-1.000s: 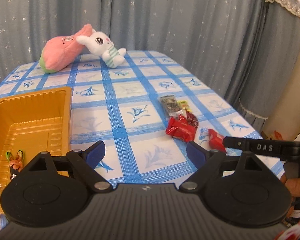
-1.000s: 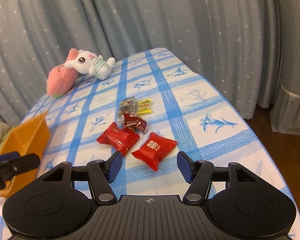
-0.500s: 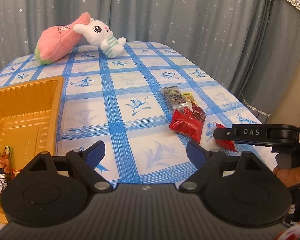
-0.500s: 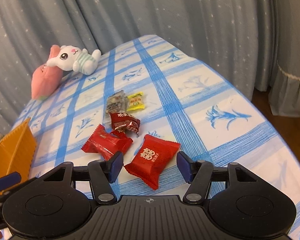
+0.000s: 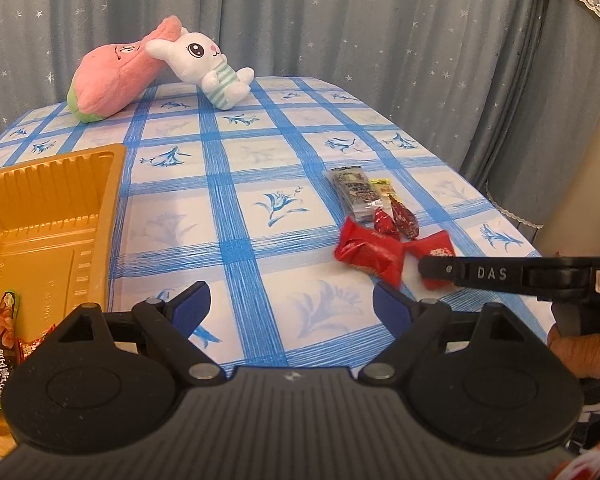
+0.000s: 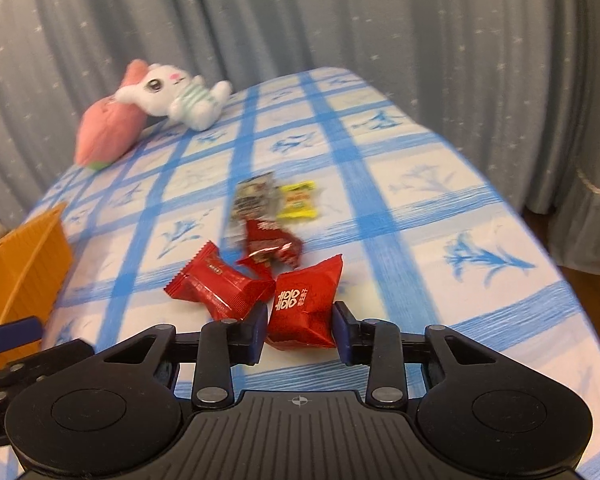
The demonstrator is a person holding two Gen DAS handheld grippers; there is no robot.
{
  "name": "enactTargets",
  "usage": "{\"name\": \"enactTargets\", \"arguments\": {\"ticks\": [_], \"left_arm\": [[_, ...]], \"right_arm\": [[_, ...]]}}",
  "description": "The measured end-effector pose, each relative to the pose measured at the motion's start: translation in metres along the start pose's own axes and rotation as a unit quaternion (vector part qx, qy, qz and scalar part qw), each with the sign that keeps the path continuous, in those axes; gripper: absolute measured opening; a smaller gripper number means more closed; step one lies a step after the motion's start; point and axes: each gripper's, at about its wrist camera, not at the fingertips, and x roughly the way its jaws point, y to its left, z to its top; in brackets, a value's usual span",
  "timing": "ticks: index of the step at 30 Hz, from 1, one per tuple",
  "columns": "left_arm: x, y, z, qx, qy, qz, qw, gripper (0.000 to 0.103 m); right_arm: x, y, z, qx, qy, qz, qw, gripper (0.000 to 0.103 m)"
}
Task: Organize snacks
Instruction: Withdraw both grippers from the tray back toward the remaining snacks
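Several snacks lie on the blue-checked tablecloth. My right gripper (image 6: 300, 334) is closing, its blue pads touching both sides of a red snack packet (image 6: 304, 308) with white print. From the left wrist view, the right gripper (image 5: 432, 270) shows as a black bar over the same red snack packet (image 5: 436, 244). A second red packet (image 6: 220, 284) lies just to its left. Behind them sit a dark red wrapper (image 6: 272, 244), a grey packet (image 6: 254, 196) and a yellow sweet (image 6: 298, 200). My left gripper (image 5: 290, 308) hangs open over bare cloth, right of the orange tray (image 5: 40, 200).
The tray holds a dark bar packet (image 5: 0, 340) at its near end. A white plush rabbit (image 5: 208, 68) and a pink plush (image 5: 112, 80) lie at the table's far side against the curtain. The table edge drops off at the right, where a hand (image 5: 580, 348) shows.
My right gripper has moved forward and down to the printed red packet, and its jaws have narrowed onto it. The left gripper has stayed open and sunk slightly.
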Motion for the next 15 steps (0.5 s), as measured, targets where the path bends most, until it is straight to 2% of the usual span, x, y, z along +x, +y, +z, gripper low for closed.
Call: {"name": "enactTargets", "arguments": {"ticks": [6,8,12,15], "left_arm": [[-0.001,0.005,-0.001,-0.007,0.0,0.002,1.0,0.087],[-0.001,0.004,-0.001,-0.01,0.0,0.001,0.9999,0.087],[0.007,-0.003,0.001,-0.006,-0.003,-0.008,0.9999,0.087],[0.016,-0.009,0.005,0.001,-0.002,-0.016,0.9999,0.086]], "right_arm": [[-0.001,0.015,-0.008,-0.028,0.036,0.076,0.996,0.035],[-0.004,0.017,-0.011,-0.028,0.042,0.089,0.995,0.035],[-0.009,0.01,-0.012,-0.03,0.022,0.05,0.998,0.035],[-0.009,-0.002,-0.011,-0.009,0.013,0.037,0.999,0.035]]}}
